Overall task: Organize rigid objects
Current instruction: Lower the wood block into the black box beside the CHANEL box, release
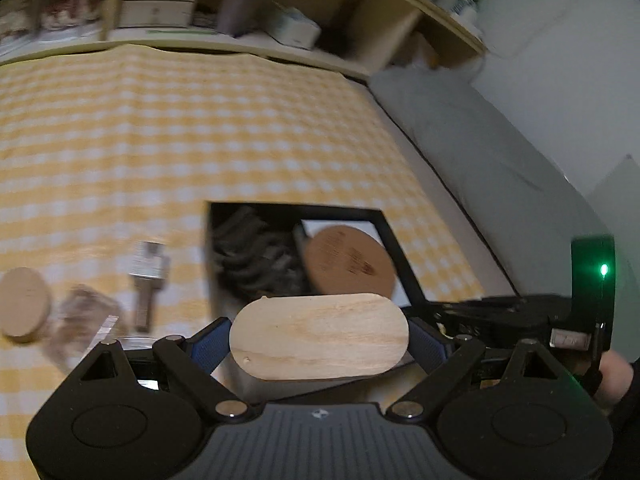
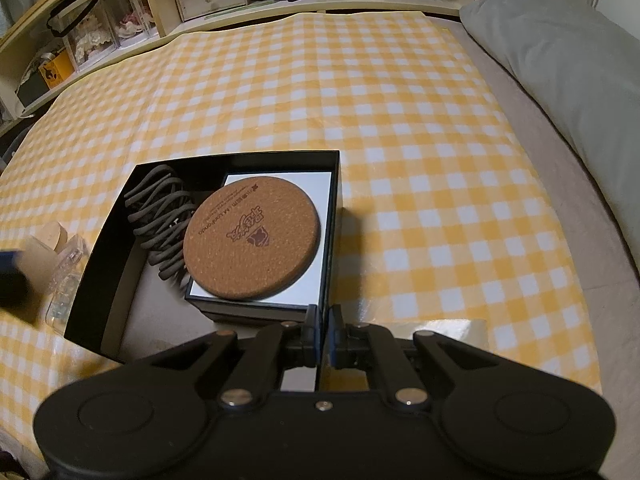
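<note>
Wooden oval board (image 1: 319,336) clamped lengthwise between wide-spread blue pads of left gripper (image 1: 319,344), held above near edge of black box (image 1: 390,232). Right gripper (image 2: 325,334) closed on thin near-right wall of black box (image 2: 334,216), jaws nearly together. Inside box: round cork coaster (image 2: 252,236) lying on white-topped inner case (image 2: 316,280), coiled grey cord (image 2: 160,216) at left. On yellow checked cloth (image 2: 400,120) left of box: small wooden disc (image 1: 24,306), silver metal piece (image 1: 146,276), clear plastic item (image 1: 86,316), blurred. Grey pillow (image 2: 560,40) at right.
</note>
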Available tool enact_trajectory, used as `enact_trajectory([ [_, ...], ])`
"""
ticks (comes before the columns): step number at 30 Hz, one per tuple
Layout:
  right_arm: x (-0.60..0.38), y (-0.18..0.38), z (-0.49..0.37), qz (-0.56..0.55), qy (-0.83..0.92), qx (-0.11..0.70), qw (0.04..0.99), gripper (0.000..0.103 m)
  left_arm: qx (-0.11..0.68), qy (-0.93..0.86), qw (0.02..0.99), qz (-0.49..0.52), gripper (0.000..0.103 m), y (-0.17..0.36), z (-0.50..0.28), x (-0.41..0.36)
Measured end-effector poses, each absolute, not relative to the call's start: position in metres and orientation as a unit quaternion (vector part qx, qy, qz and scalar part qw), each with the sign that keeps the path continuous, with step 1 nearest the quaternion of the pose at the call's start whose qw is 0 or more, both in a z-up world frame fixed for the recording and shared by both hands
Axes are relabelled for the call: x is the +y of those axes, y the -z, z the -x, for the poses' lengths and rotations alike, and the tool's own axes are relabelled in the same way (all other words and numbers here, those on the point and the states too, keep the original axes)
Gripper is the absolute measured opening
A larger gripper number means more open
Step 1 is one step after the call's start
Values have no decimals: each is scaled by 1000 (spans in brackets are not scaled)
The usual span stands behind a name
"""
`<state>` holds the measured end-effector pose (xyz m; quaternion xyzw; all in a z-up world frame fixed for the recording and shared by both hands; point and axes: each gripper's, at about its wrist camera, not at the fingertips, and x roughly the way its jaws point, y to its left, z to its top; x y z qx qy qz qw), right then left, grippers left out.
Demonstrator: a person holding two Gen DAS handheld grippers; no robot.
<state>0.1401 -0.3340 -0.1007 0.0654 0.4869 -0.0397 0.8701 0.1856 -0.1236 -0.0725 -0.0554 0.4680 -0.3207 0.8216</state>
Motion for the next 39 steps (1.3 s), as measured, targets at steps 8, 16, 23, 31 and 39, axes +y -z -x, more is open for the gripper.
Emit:
enact_trajectory([
  [8, -334, 100, -139, -74, 40, 488, 869, 5, 481, 315, 817, 35, 92, 98, -178, -165],
  [16, -340, 101, -138, -104, 39, 488, 866, 5, 475, 311, 823, 14, 92, 116, -180, -183],
  [23, -342, 100, -137, -110, 42, 488, 865, 5, 462, 323, 825, 28, 92, 126, -180, -180],
  [31, -341, 100, -135, -113, 44, 487, 865, 5, 512, 352, 775, 115, 103, 129, -184, -171],
  [39, -342, 99, -134, -116, 44, 486, 865, 5, 520, 340, 776, 113, 66, 127, -189, -161],
])
